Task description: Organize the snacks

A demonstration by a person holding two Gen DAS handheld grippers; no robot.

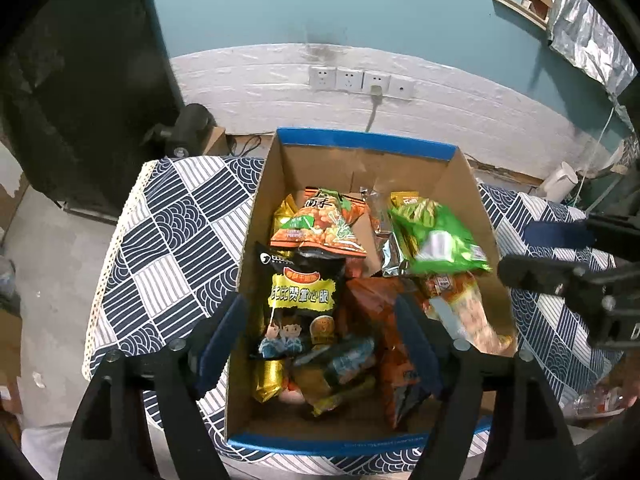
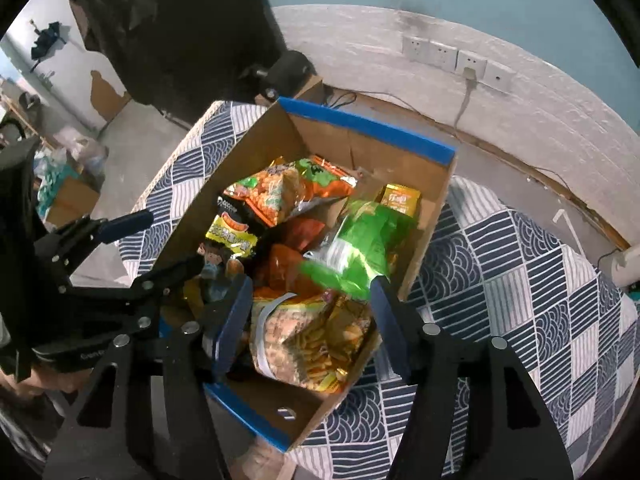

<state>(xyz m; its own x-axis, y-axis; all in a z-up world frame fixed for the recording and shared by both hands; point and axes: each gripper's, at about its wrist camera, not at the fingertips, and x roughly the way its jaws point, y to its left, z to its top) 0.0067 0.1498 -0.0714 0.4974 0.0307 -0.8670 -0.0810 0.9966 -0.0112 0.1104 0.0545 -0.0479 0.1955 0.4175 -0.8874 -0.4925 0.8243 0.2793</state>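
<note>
Snacks fill the open cardboard box (image 1: 468,184) with blue-taped rims that sits on our table, which is covered by a navy-and-white patterned cloth (image 1: 176,240). From the left wrist view we see a black bag with yellow lettering (image 1: 300,300) along the box's left side, an orange peanut-style bag (image 1: 320,224) just beyond it, and a green bag (image 1: 440,240), blurred, lying over the packets on the right. A clear pack of pale crackers (image 1: 468,312) rests below the green one, and an orange-red packet (image 1: 372,300) lies between it and the black bag. Our left gripper (image 1: 324,344) hangs over the near half of the box with its blue pads spread wide and nothing pinched between them. Our right gripper (image 2: 312,320) hovers over the cracker pack (image 2: 312,340); its pads stand apart on either side of the pack without pressing it, with the green bag (image 2: 360,248) just past its tips. Sockets (image 1: 360,80) line the white wall behind.
</note>
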